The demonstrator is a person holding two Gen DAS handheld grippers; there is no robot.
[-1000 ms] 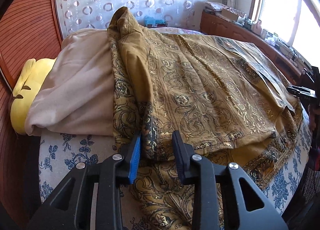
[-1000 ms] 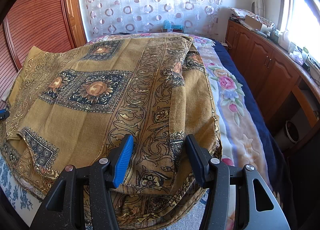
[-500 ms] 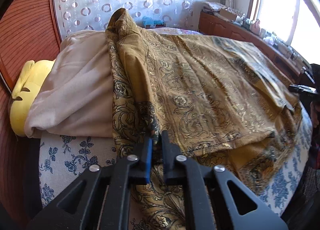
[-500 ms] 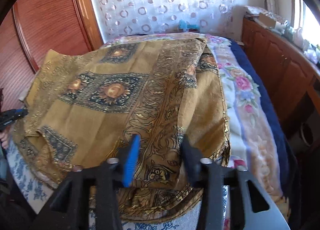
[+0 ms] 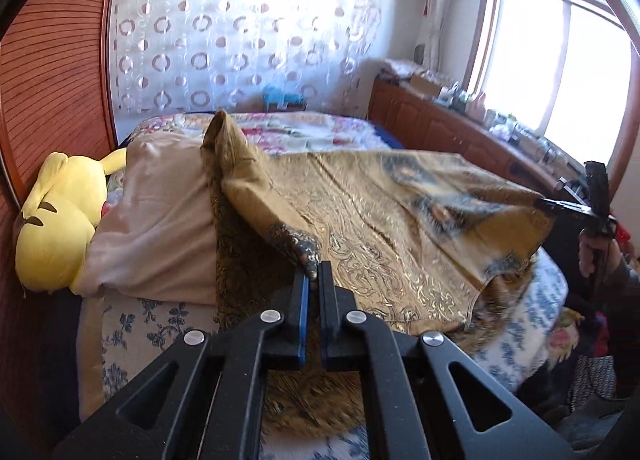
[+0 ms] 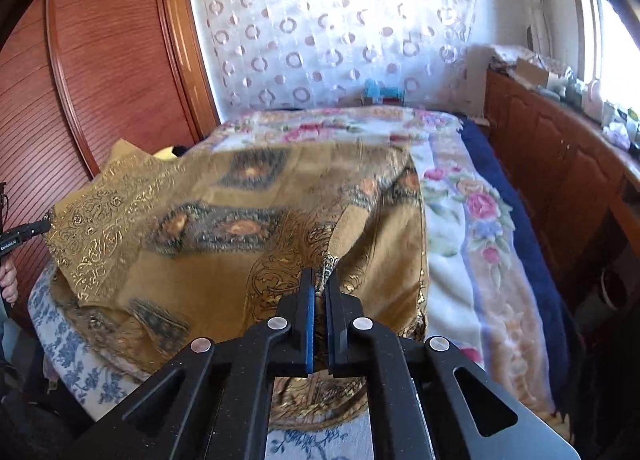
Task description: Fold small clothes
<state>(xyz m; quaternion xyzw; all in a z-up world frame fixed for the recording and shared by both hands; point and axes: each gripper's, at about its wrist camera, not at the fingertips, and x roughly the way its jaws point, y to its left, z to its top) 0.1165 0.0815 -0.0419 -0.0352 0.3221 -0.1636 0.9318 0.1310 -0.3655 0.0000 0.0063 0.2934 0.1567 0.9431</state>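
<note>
garment (image 5: 384, 219), a gold patterned cloth, sprawls over the bed (image 6: 472, 227) from the 9 to 3 o'clock of both views, its near edge lifted. left gripper (image 5: 315, 274) and right gripper (image 6: 319, 284) each pinch only a thin corner of it. i judge a corner could slip free, or the far end at 12 o'clock drag and bunch.

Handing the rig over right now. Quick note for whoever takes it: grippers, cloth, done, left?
Left gripper: shut on a near corner of the gold patterned cloth.
Right gripper: shut on the cloth's other near corner.
Cloth: spread over the bed, its far-left part draped on the beige pillow; near edge raised between the grippers.
Done: both corners pinched, lift begun.
Left: likely carry the near edge toward the far edge, lay flat, release.
</note>
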